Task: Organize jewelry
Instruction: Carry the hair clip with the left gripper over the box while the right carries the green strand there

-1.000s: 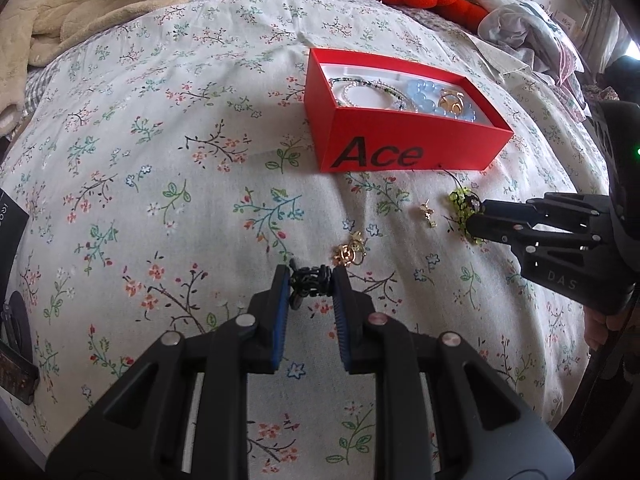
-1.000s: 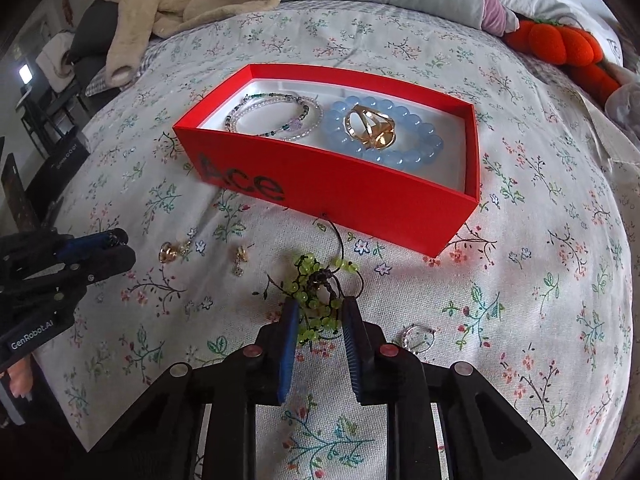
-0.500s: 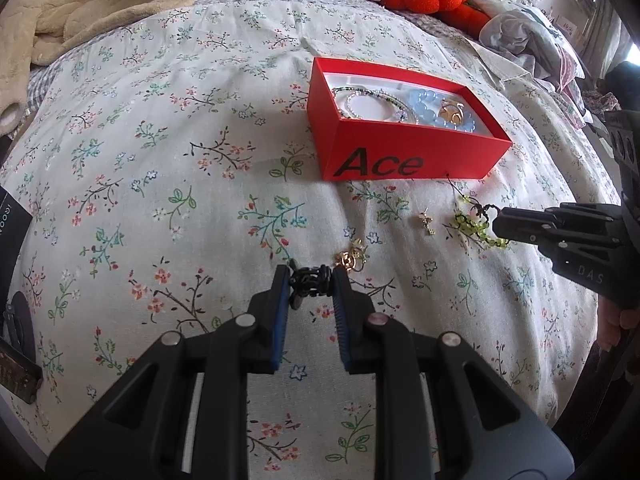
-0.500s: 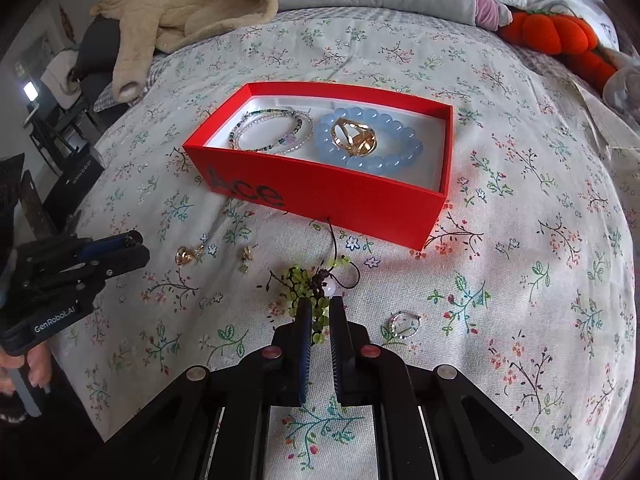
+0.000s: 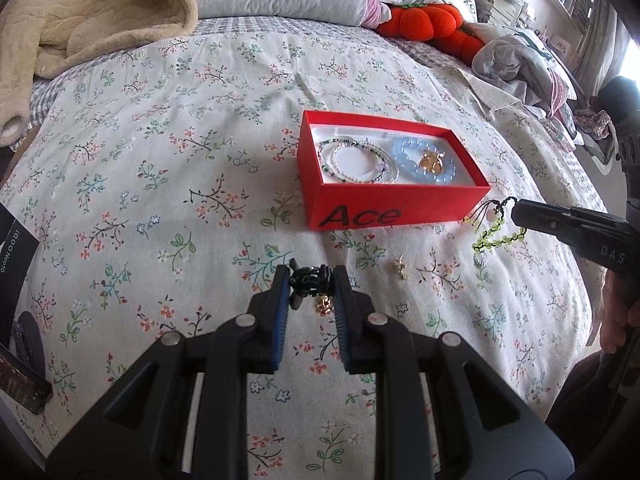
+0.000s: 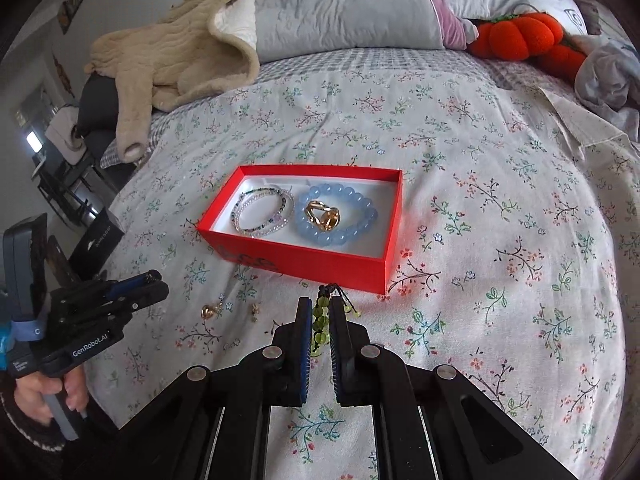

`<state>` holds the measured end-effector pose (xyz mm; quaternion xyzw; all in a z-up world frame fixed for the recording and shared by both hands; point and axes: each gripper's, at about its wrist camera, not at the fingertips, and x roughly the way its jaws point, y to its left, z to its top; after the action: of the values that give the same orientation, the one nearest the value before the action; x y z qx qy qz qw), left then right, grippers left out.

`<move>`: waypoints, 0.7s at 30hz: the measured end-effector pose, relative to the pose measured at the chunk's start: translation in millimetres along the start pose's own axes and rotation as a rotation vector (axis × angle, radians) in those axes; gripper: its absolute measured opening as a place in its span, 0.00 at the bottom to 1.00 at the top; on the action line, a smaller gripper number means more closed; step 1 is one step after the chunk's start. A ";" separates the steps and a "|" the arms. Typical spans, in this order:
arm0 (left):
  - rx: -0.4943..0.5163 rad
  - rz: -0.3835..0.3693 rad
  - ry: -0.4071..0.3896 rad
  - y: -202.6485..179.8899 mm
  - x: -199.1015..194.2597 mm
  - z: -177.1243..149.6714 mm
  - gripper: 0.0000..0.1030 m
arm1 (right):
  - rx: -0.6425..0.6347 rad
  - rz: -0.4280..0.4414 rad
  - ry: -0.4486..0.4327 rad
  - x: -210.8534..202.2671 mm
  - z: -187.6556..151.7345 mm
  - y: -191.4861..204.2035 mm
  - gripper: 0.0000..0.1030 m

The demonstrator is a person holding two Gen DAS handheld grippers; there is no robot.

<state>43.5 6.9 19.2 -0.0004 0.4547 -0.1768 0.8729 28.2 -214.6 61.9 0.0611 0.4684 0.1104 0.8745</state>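
A red "Ace" box [image 5: 394, 210] [image 6: 304, 254] lies on the floral bedspread with thin beaded bracelets [image 5: 358, 160], a blue bead bracelet [image 6: 362, 206] and a gold ring [image 6: 322, 216] inside. My left gripper [image 5: 309, 276] is shut on a small black jewelry piece [image 5: 308, 278], lifted above the bed. My right gripper [image 6: 320, 312] is shut on a green bead bracelet [image 6: 320, 320] [image 5: 498, 232], which hangs in the air near the box's front right corner. Gold earrings [image 5: 401, 268] [image 6: 212, 311] lie on the bedspread in front of the box.
A beige blanket [image 6: 172, 52] and a grey pillow [image 6: 340, 4] lie at the bed's far end. Orange plush pumpkins [image 6: 520, 34] sit at the far right. Dark items [image 5: 20, 332] lie at the bed's left edge.
My right gripper closed on the green bracelet and lifted it off the bed. My left gripper rose with the black piece, leaving the gold earring below it.
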 end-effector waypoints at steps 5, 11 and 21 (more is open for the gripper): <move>-0.010 -0.010 -0.030 -4.4 -5.7 12.6 0.22 | 0.002 0.008 -0.047 -9.4 10.7 3.3 0.08; -0.006 -0.032 -0.057 -16.9 -4.3 26.8 0.22 | 0.017 0.018 -0.088 -14.4 23.9 6.2 0.08; 0.022 -0.064 -0.088 -36.5 25.7 52.0 0.22 | 0.016 0.024 -0.147 -8.4 50.5 3.9 0.08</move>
<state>87.1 -43.6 35.2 -0.0131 0.4135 -0.2096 0.8860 65.2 -213.1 97.4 0.0816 0.4032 0.1121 0.9045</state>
